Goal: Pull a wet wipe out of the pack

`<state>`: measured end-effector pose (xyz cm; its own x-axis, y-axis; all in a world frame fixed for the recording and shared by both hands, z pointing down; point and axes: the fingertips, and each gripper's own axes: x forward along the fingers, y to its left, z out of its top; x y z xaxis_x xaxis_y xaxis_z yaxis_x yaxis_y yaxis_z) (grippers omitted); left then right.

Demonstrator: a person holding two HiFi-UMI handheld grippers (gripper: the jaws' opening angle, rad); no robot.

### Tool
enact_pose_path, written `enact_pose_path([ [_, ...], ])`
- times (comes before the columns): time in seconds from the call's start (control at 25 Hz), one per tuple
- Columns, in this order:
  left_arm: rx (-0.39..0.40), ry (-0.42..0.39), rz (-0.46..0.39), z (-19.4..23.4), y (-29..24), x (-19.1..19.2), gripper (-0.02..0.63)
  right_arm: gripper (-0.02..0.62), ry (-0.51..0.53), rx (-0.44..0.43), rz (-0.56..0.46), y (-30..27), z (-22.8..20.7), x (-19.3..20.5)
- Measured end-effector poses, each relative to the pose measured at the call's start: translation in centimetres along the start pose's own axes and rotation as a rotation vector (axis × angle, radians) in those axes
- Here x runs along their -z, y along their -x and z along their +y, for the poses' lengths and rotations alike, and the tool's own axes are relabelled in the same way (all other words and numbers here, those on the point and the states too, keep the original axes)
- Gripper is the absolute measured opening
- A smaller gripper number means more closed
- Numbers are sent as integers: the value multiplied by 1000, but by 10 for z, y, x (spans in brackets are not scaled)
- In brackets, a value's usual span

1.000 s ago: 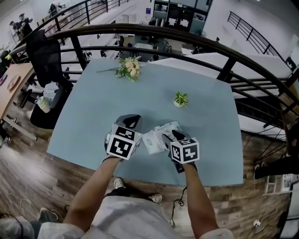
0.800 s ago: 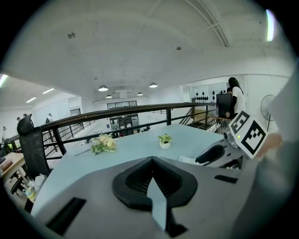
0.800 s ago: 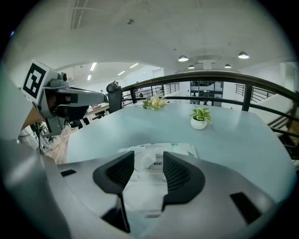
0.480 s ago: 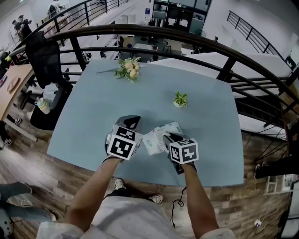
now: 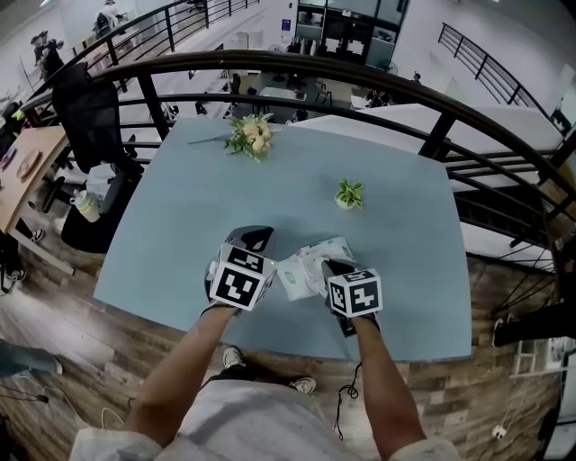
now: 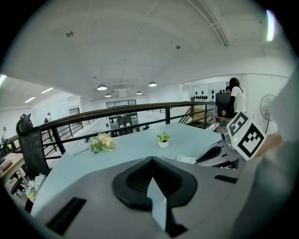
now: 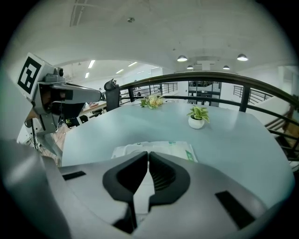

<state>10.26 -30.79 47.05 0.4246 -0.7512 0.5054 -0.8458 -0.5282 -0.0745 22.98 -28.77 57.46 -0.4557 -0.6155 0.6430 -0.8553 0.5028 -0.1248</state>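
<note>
Lying on the table in the lower middle of the head view, the wipe pack sits directly under the right tool, whose jaws have just been closing until almost touching, perhaps on a white wipe, while the closed left tool waits beside its left end.

An open-plan office is shown, seen from an upper gallery. A blue-grey table is set against a curved black railing, beyond which desks and chairs are seen on a lower floor. A black office chair is placed beside the table, shelving is ranged along the far wall, and round ceiling lights are fitted overhead.
</note>
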Motion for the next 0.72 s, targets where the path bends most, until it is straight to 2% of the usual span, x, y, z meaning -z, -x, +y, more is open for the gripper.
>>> enact_pose_path([
  [0.72, 14, 12, -7, -3, -5, 0, -6, 8, -17, 23, -36, 9, -4, -7],
])
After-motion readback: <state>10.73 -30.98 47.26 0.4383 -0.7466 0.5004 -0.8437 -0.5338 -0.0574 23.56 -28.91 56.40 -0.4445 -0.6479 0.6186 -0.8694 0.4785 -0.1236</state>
